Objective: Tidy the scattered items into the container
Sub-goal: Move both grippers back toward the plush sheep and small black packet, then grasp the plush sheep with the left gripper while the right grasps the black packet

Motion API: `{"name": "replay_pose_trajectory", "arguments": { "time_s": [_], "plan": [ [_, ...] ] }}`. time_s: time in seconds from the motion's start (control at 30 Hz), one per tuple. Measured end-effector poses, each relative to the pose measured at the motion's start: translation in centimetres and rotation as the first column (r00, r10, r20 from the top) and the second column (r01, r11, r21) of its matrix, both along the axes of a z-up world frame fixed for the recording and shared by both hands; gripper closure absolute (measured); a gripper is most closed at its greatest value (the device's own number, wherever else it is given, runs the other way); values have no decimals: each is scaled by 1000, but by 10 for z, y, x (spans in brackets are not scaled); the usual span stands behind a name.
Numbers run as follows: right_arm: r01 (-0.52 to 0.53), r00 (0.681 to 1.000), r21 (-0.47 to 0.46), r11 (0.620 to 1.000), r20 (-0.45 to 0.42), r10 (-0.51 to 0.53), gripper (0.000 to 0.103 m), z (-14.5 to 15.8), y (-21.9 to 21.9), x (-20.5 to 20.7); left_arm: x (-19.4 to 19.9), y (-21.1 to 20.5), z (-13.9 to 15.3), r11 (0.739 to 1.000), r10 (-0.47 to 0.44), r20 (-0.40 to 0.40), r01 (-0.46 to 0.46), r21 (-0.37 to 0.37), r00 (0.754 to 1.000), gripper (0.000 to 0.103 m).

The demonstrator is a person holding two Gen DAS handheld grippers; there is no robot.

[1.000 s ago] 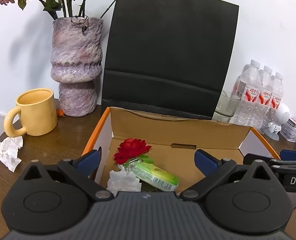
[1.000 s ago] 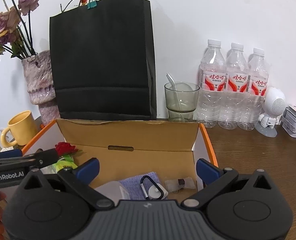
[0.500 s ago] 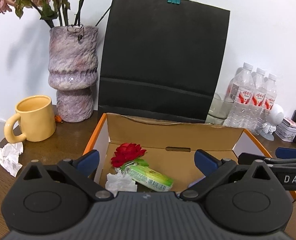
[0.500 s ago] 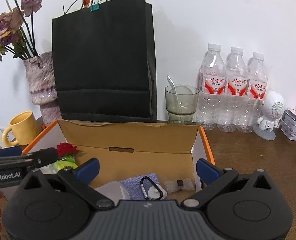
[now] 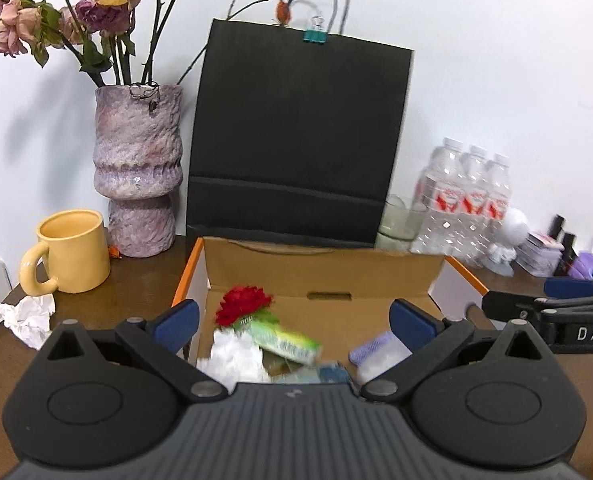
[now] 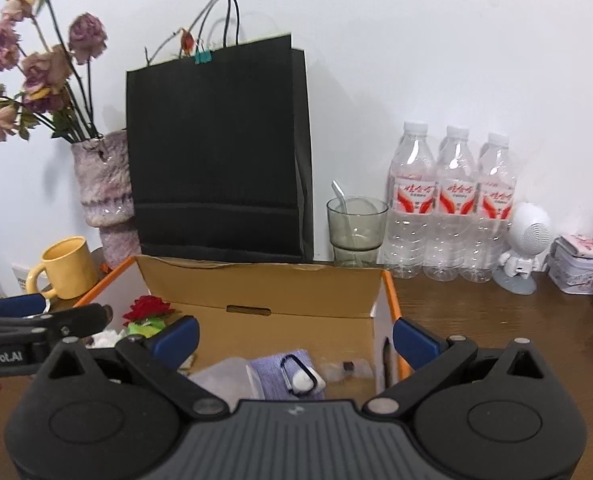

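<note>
Left wrist view: the left gripper (image 5: pixel 292 320) hovers in front of the open cardboard box with orange edges (image 5: pixel 324 272), its blue-tipped fingers (image 5: pixel 176 318) spread wide and empty. Inside the box lie a red artificial rose (image 5: pixel 244 306), a green-and-white wrapped packet (image 5: pixel 286 342) and a white crumpled tissue (image 5: pixel 234 360). On the brown wooden desk (image 5: pixel 136 284), left of the box and near the yellow ceramic mug (image 5: pixel 72 252), another crumpled white paper wad (image 5: pixel 20 318) remains outside. By my reckoning it is the remaining item: very light, soft and easily crushed, so pinching across its bulging middle should hold it; a loose edge would likely tear or slip.

Right wrist view: the right gripper (image 6: pixel 296 340) also faces the box (image 6: pixel 256 284), fingers (image 6: pixel 412 340) wide apart with nothing between them. Below it, in the box, sit a lilac cloth (image 6: pixel 272 372), a white earbud case on a black carabiner (image 6: pixel 300 378) and a small clear bag (image 6: pixel 344 370). The left gripper shows at the left edge.
</note>
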State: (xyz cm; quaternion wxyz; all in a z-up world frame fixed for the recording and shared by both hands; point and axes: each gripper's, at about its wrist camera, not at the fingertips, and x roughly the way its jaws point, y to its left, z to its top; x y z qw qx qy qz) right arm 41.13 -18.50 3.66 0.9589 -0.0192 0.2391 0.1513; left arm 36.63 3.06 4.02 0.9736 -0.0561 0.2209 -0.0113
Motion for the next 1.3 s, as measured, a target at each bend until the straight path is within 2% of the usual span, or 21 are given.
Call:
{"name": "replay_pose_trajectory", "arguments": {
  "time_s": [0.13,0.4,0.67,0.77,0.8,0.83,0.87,0.9,0.93,1.07,1.3],
  "plan": [
    [-5,1000,-39,999,-1,5,0,-12,-12,-27,-19,-5,-12,999,-45,-38,46,27,998,0],
    [0,996,-67,998,-91,-6,0,-51,-33,-70,-50,-25,-38,988,-147,-130,152,29,981,0],
    [51,988,-79,996,-142,-62,0,-77,-45,-81,-51,-51,-60,974,-208,-192,220,44,959,0],
    [54,987,-70,996,-149,-64,0,-80,-47,-80,-48,-49,-67,974,-214,-220,224,22,952,0],
    [51,987,-66,997,-149,-60,0,-80,-46,-80,-47,-47,-69,975,-216,-223,224,9,951,3],
    [46,988,-62,997,-147,-55,0,-80,-45,-80,-47,-44,-70,974,-225,-223,228,-11,948,11],
    [44,988,-61,997,-147,-53,0,-80,-43,-80,-48,-40,-70,970,-243,-222,241,-38,944,24],
    [44,988,-60,997,-147,-52,0,-81,-41,-80,-49,-38,-70,963,-269,-218,260,-68,938,32],
    [42,987,-58,997,-150,-50,0,-81,-39,-80,-52,-36,-69,957,-289,-213,276,-90,933,49],
    [24,988,-42,999,-154,-31,0,-81,-28,-82,-66,-23,-66,960,-278,-190,264,-93,942,54],
    [-19,989,-32,999,-148,14,1,-83,2,-81,-92,24,-60,975,-195,-172,172,-142,966,55]
  ]
}}
